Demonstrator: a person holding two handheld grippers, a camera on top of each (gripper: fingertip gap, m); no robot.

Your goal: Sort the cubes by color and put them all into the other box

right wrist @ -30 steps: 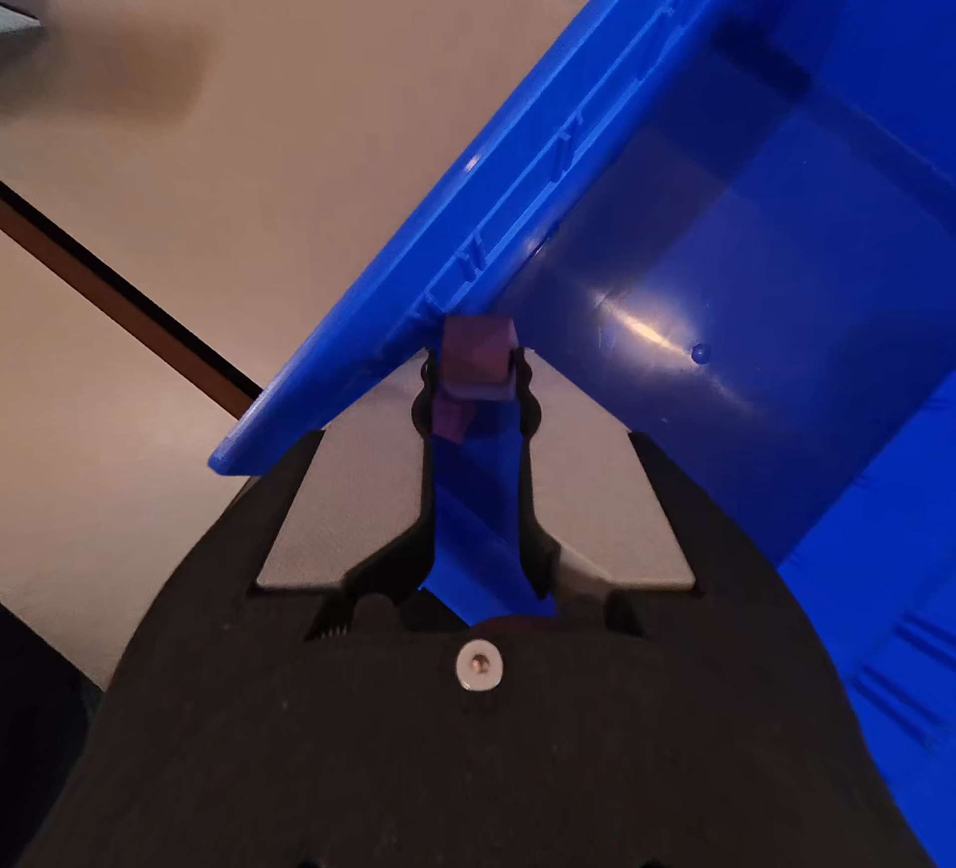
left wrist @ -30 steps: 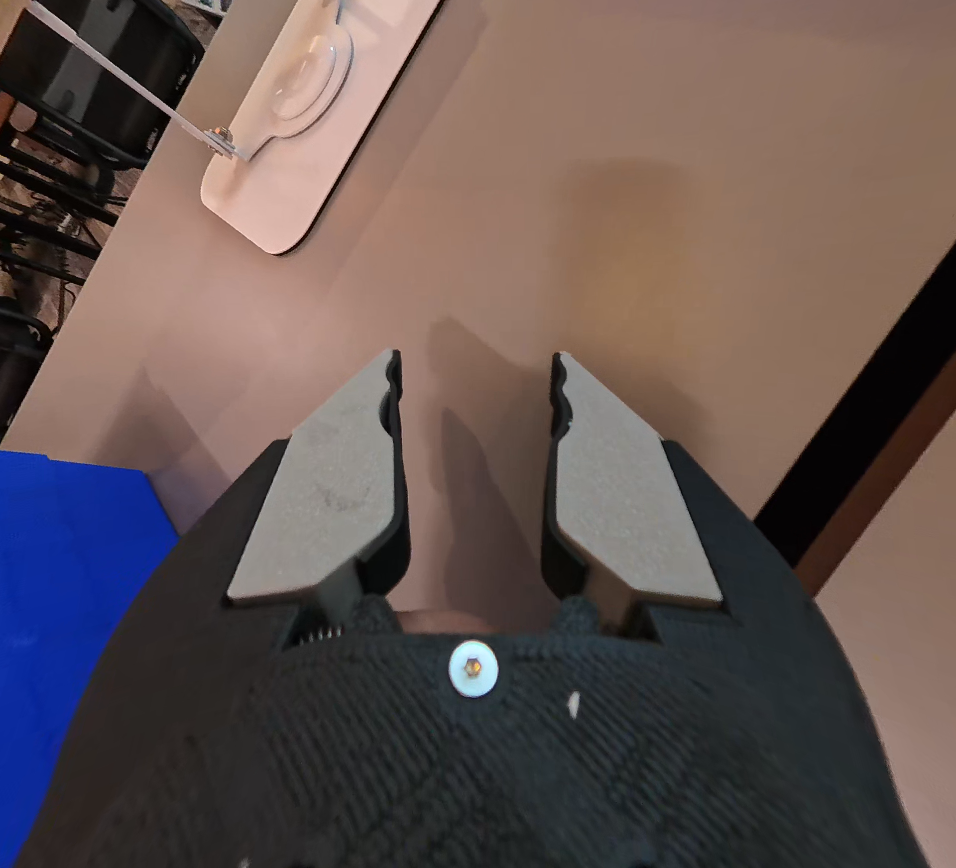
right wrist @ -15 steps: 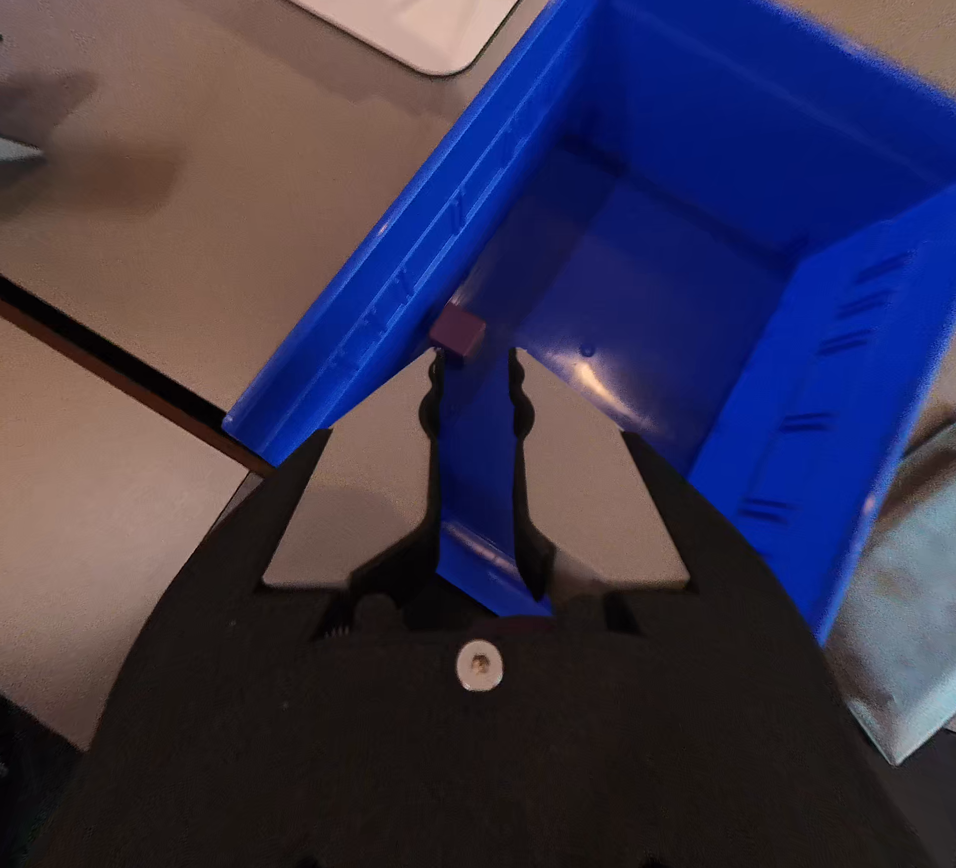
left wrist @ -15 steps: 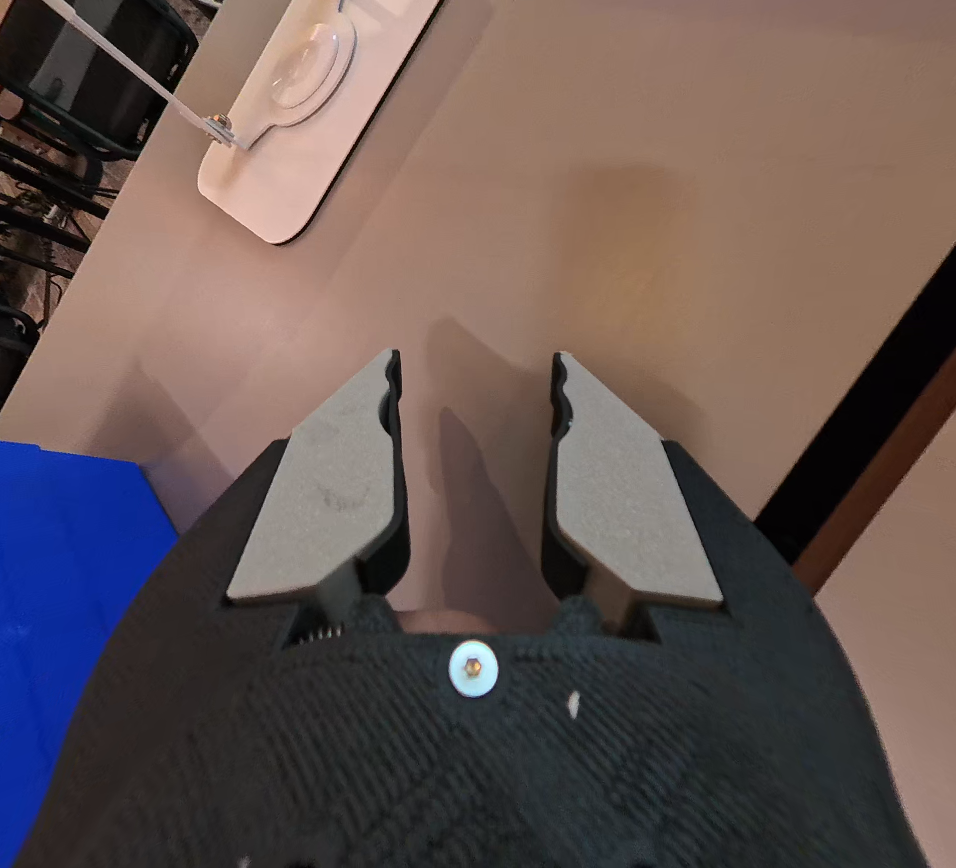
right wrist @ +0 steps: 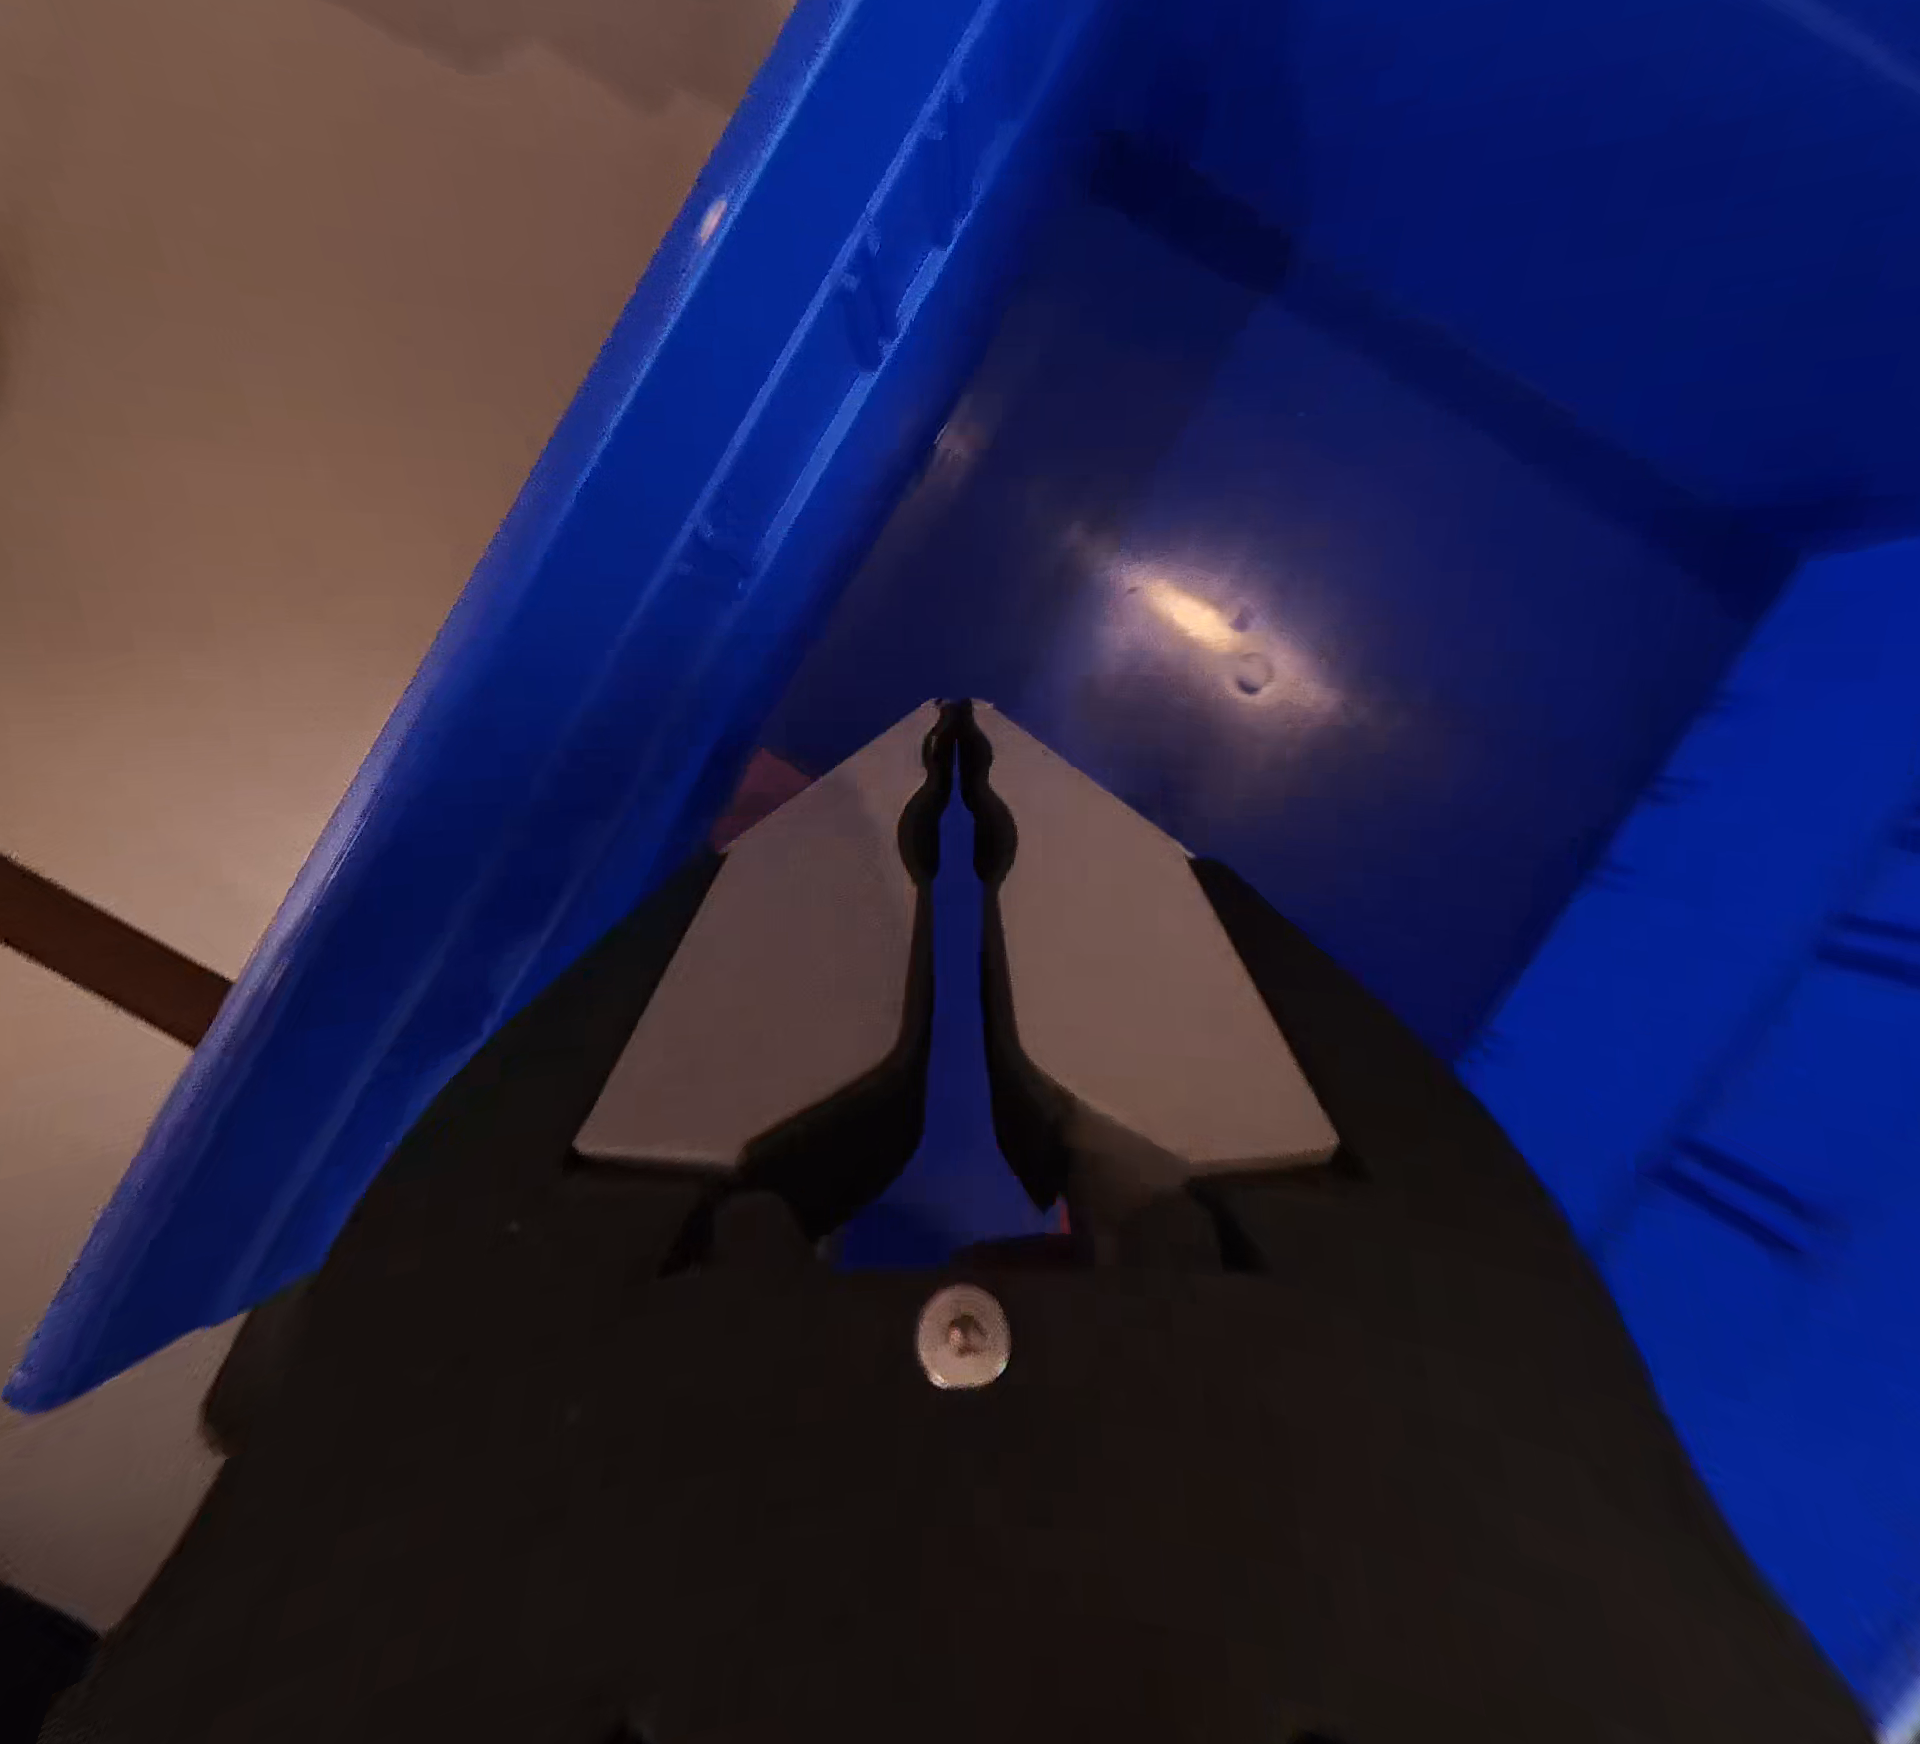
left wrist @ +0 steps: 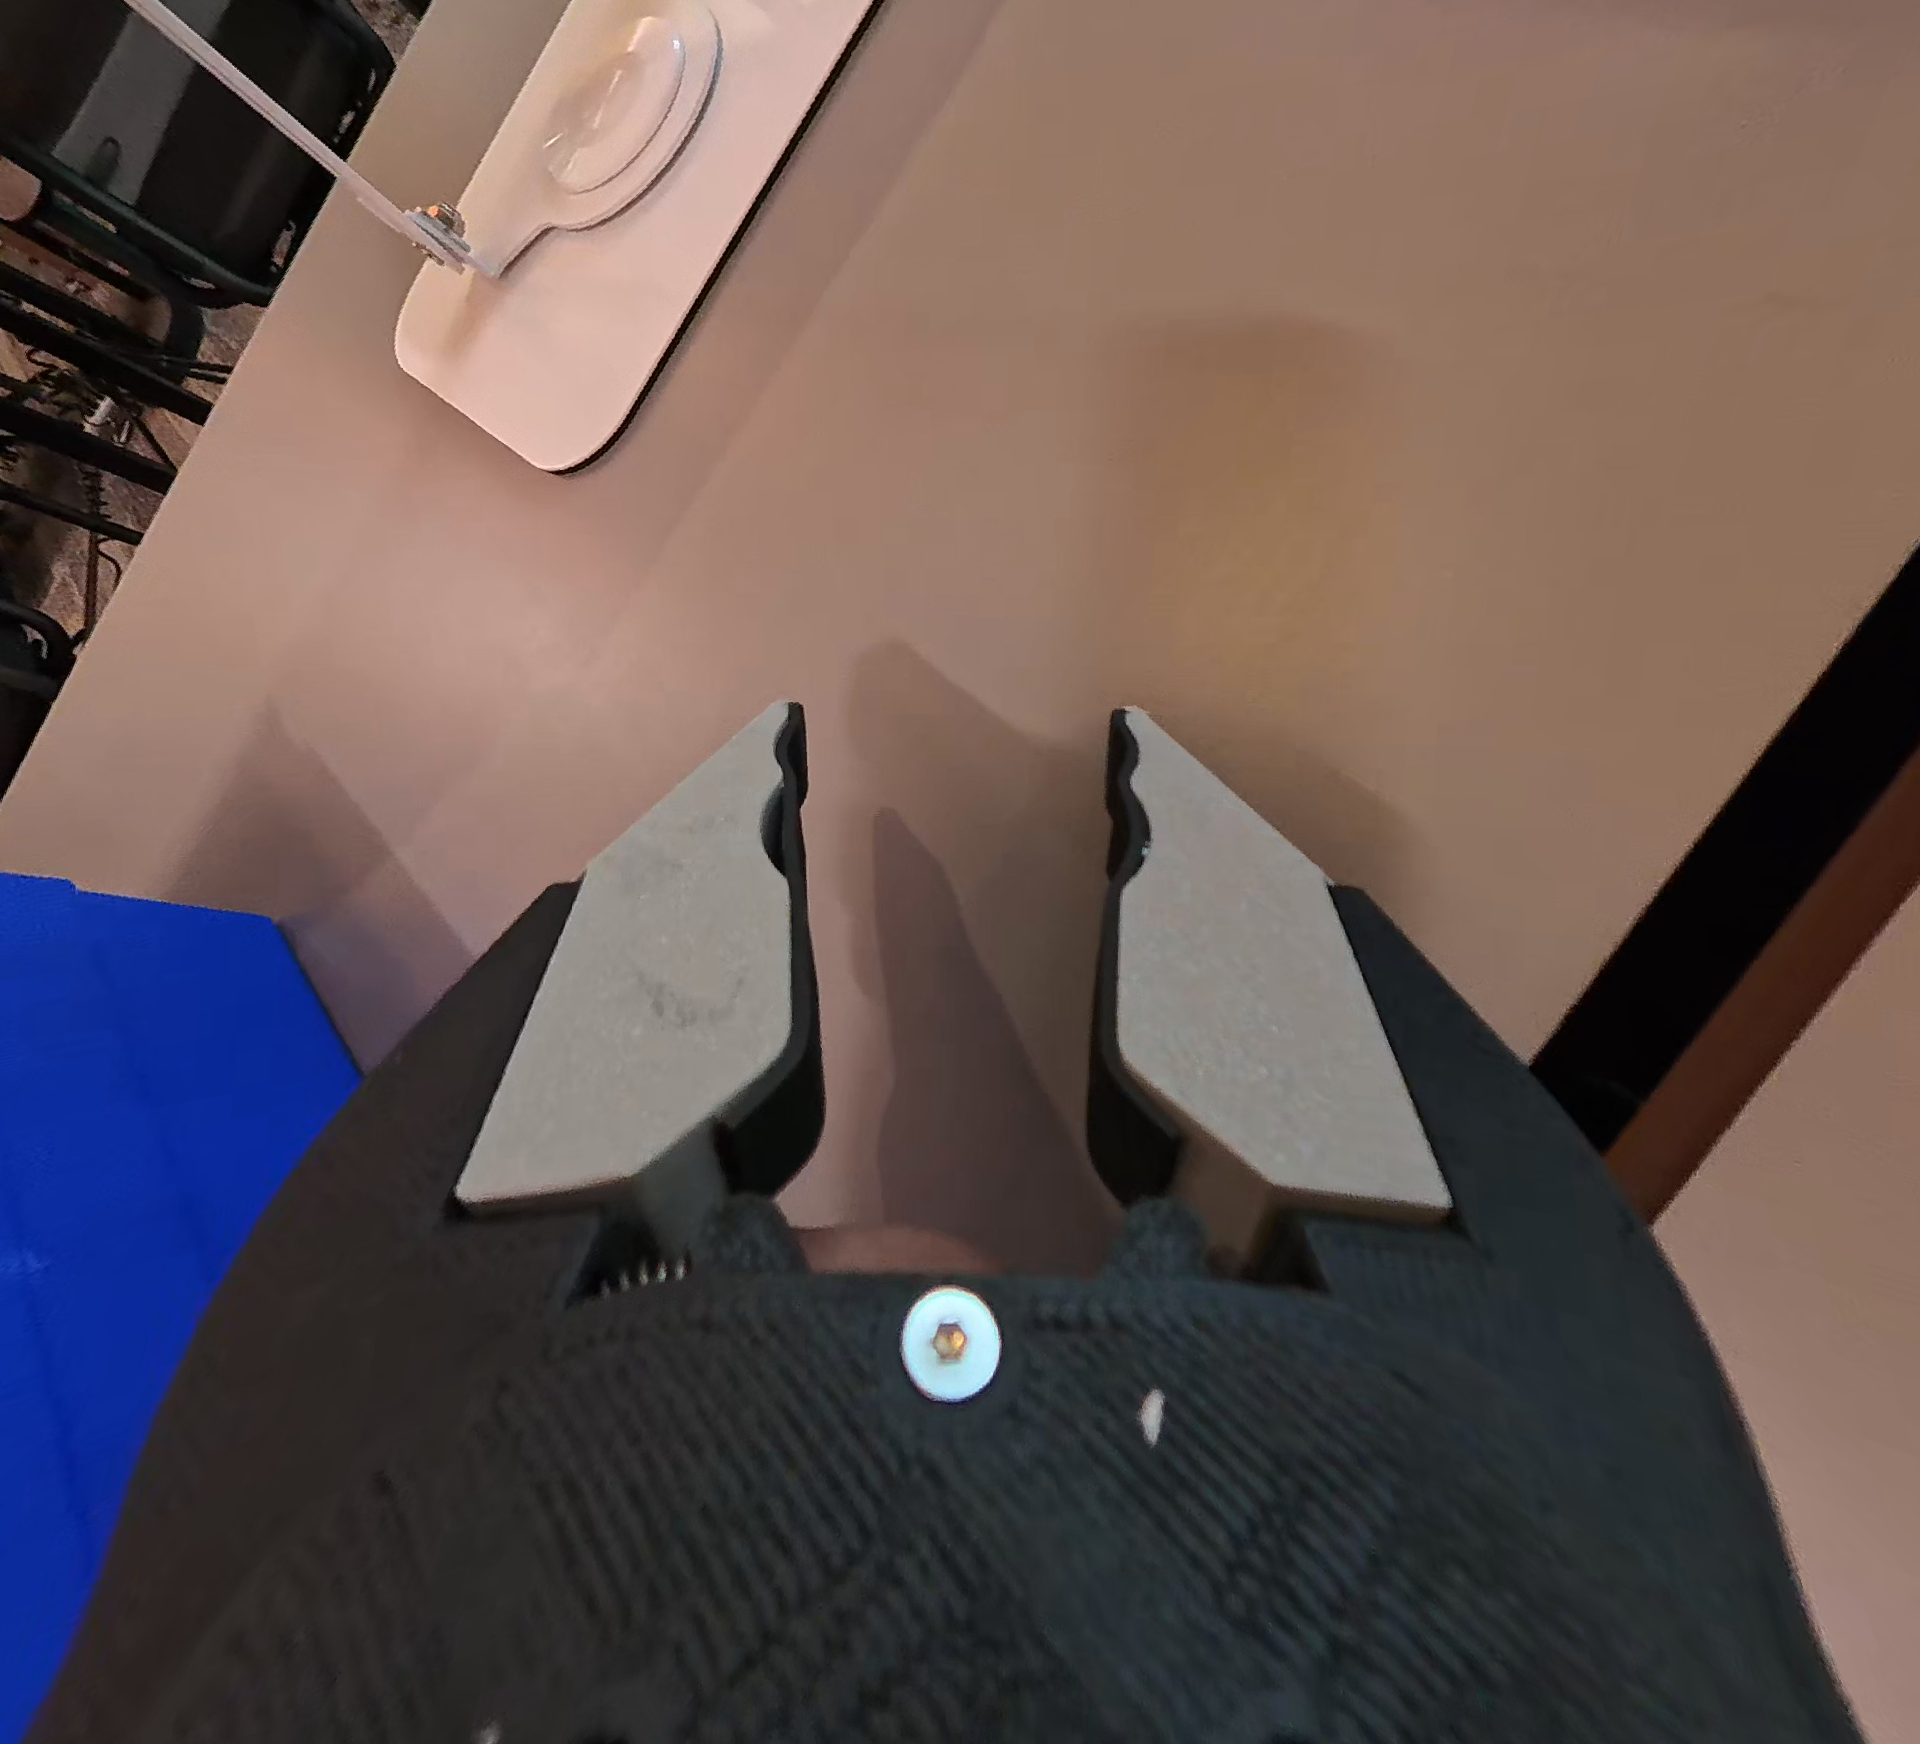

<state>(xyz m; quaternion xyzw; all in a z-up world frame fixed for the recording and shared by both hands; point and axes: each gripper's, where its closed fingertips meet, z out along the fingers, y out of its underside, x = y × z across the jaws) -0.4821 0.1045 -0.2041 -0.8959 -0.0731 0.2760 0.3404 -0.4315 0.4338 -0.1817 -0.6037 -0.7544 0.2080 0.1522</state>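
The right hand-held gripper (right wrist: 956, 707) reaches down into the blue box (right wrist: 1558, 136), its two fingertips pressed together with nothing between them. A sliver of the purple cube (right wrist: 764, 785) peeks out just left of its left finger, low against the box's side wall. The left hand-held gripper (left wrist: 954, 738) hovers over the bare counter (left wrist: 1299, 292), jaws spread wide and empty, a blue box corner (left wrist: 135, 1123) at its left. Farther off lies a white stand base (left wrist: 665, 136).
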